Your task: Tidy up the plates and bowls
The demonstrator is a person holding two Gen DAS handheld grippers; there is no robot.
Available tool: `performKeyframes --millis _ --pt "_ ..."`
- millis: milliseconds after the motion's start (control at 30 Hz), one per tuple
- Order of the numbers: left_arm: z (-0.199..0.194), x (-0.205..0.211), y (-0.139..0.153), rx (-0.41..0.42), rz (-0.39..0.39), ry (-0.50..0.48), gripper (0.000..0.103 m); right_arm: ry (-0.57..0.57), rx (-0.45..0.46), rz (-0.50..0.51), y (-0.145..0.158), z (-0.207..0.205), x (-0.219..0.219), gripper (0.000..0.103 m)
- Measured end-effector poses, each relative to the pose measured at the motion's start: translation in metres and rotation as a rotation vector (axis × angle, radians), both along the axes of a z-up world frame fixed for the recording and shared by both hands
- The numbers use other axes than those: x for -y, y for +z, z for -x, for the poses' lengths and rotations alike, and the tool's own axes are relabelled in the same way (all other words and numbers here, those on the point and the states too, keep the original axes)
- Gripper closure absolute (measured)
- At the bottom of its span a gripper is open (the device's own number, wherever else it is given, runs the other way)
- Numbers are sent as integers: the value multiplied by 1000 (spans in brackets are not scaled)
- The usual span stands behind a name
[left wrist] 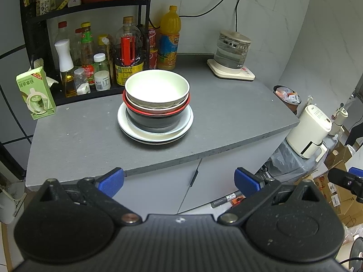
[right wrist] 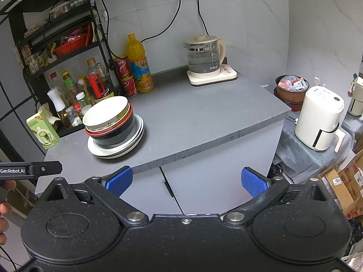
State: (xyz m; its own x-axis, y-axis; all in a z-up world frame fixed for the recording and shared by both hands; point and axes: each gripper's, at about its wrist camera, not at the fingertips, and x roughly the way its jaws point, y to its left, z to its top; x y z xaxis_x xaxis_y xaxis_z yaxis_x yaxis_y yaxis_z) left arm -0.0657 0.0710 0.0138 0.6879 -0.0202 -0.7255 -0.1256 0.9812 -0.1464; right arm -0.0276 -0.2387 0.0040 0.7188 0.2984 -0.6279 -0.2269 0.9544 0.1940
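Note:
One stack stands on the grey counter: white plates at the bottom, a black bowl with a red rim on them, and a cream bowl nested on top. From the right wrist the same cream bowl and plates sit left of centre. My left gripper is open, in front of the counter edge, below the stack and apart from it. Further right, my right gripper also stands open before the cabinet doors, holding nothing.
A black rack with sauce bottles and an orange juice bottle stands behind the stack. A green carton is at the left, a glass kettle at the back right. A cream appliance and cardboard boxes lie off the counter's right.

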Motion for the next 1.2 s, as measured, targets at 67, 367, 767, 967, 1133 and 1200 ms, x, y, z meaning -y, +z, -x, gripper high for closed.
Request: performKeyframes --millis 67,367,767,967,1133,1200 --pt "0 -1 0 0 0 0 1 2 0 1 0 -1 0 0" --pt "0 -3 0 -2 3 1 1 8 0 4 0 0 -4 0" --pt "0 -5 -1 -8 3 0 1 7 -5 5 -1 1 -3 0" --pt "0 -6 -1 -9 7 7 1 5 -5 4 -1 2 -3 0" --pt "-1 -6 -1 -8 -2 6 1 6 -5 5 -1 1 -3 0" --pt "-2 -6 -1 -12 0 6 1 5 -5 6 -1 1 -3 0"
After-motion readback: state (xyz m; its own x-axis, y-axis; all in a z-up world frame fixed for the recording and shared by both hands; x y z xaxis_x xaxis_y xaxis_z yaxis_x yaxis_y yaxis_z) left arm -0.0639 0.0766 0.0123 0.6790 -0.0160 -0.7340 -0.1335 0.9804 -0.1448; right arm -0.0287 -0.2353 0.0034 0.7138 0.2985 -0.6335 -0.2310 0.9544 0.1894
